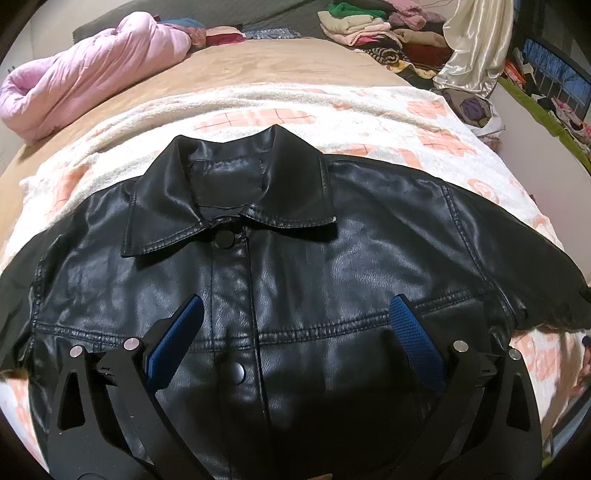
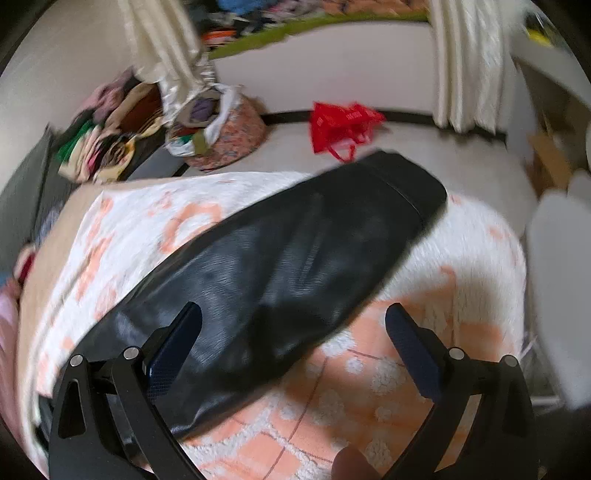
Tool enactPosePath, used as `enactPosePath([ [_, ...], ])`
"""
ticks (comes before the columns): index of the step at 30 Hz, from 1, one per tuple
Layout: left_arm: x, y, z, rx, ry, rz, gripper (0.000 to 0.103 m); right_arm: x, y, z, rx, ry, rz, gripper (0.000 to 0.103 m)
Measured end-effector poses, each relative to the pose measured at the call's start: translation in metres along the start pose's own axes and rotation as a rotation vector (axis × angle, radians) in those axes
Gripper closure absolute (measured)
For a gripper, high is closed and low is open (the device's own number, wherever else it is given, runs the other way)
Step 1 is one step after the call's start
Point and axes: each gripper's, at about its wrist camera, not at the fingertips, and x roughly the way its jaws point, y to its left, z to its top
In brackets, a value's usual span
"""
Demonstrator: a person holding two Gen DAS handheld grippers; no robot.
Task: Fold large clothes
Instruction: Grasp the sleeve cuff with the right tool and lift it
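A black leather jacket (image 1: 295, 236) lies front up and buttoned on a white and peach blanket (image 1: 369, 110), collar away from me. My left gripper (image 1: 297, 304) hovers open over the chest, its blue pads spread either side of the button placket. In the right wrist view one sleeve (image 2: 295, 251) of the jacket stretches out diagonally across the blanket (image 2: 461, 258) toward the bed's far corner. My right gripper (image 2: 293, 314) is open above the sleeve's lower part, the left finger over the leather, the right finger over bare blanket. Nothing is held.
A pink quilt (image 1: 85, 70) is bunched at the far left of the bed. Piles of folded clothes (image 1: 369, 26) and a cream curtain (image 1: 476, 44) stand beyond. A red bag (image 2: 343, 122) and a floral sack of clothes (image 2: 221, 133) sit on the floor.
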Motion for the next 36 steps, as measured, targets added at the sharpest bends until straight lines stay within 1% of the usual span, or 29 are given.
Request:
enactPosePath([
  [1, 0.000, 0.000, 0.000, -0.001, -0.001, -0.002, 0.009, 0.004, -0.003, -0.001, 0.017, 0.014, -0.001, 0.004],
  [2, 0.000, 0.000, 0.001, -0.002, -0.004, -0.002, 0.009, 0.012, -0.007, -0.002, 0.047, 0.048, -0.002, 0.004],
  [5, 0.002, 0.001, 0.003, -0.006, -0.005, -0.007, 0.009, 0.030, -0.019, -0.001, 0.122, 0.127, 0.025, 0.004],
  [6, 0.002, 0.001, 0.004, -0.007, -0.004, -0.009, 0.009, 0.033, -0.024, 0.001, 0.158, 0.135, 0.043, 0.004],
  [9, 0.003, 0.001, 0.004, -0.007, -0.001, -0.009, 0.009, 0.034, -0.032, 0.010, 0.240, 0.112, 0.097, 0.004],
  [11, 0.002, 0.002, 0.004, -0.010, 0.000, -0.015, 0.009, 0.041, -0.041, 0.016, 0.331, 0.104, 0.166, 0.004],
  [12, 0.002, 0.003, 0.004, -0.010, -0.001, -0.015, 0.009, 0.047, -0.050, 0.020, 0.401, 0.098, 0.211, 0.004],
  [14, -0.003, 0.006, 0.003, -0.017, -0.009, -0.017, 0.009, 0.050, -0.061, 0.022, 0.493, 0.069, 0.286, 0.006],
  [15, -0.005, 0.007, 0.001, -0.020, -0.011, -0.018, 0.009, 0.050, -0.065, 0.023, 0.521, 0.055, 0.310, 0.023],
  [16, -0.008, 0.009, 0.000, -0.024, -0.014, -0.021, 0.009, 0.050, -0.069, 0.024, 0.542, 0.046, 0.332, 0.055],
  [17, -0.010, 0.011, -0.001, -0.028, -0.015, -0.022, 0.009, 0.053, -0.073, 0.024, 0.569, 0.046, 0.360, 0.067],
  [19, -0.015, 0.015, -0.002, -0.037, -0.015, -0.026, 0.009, 0.058, -0.077, 0.025, 0.605, 0.063, 0.418, 0.086],
  [20, -0.017, 0.017, -0.002, -0.043, -0.014, -0.028, 0.009, 0.057, -0.079, 0.024, 0.607, 0.066, 0.434, 0.090],
  [22, -0.023, 0.019, -0.002, -0.052, -0.016, -0.032, 0.009, 0.047, -0.077, 0.027, 0.577, 0.032, 0.478, 0.094],
  [26, -0.035, 0.024, 0.001, -0.067, -0.032, -0.038, 0.009, 0.016, -0.052, 0.039, 0.437, -0.060, 0.577, 0.094],
  [28, -0.041, 0.027, 0.003, -0.075, -0.037, -0.039, 0.009, 0.003, -0.044, 0.040, 0.383, -0.078, 0.634, 0.094],
  [30, -0.046, 0.031, 0.005, -0.082, -0.044, -0.041, 0.009, -0.007, -0.032, 0.044, 0.315, -0.105, 0.665, 0.094],
  [32, -0.052, 0.036, 0.006, -0.099, -0.052, -0.043, 0.009, -0.018, -0.021, 0.045, 0.264, -0.120, 0.719, 0.094],
  [33, -0.053, 0.038, 0.007, -0.106, -0.054, -0.046, 0.009, -0.026, -0.014, 0.044, 0.227, -0.129, 0.746, 0.094],
  [35, -0.058, 0.044, 0.009, -0.125, -0.059, -0.067, 0.009, -0.038, -0.001, 0.041, 0.151, -0.146, 0.773, 0.094],
  [36, -0.060, 0.046, 0.010, -0.128, -0.062, -0.069, 0.009, -0.046, 0.010, 0.038, 0.095, -0.153, 0.795, 0.094],
])
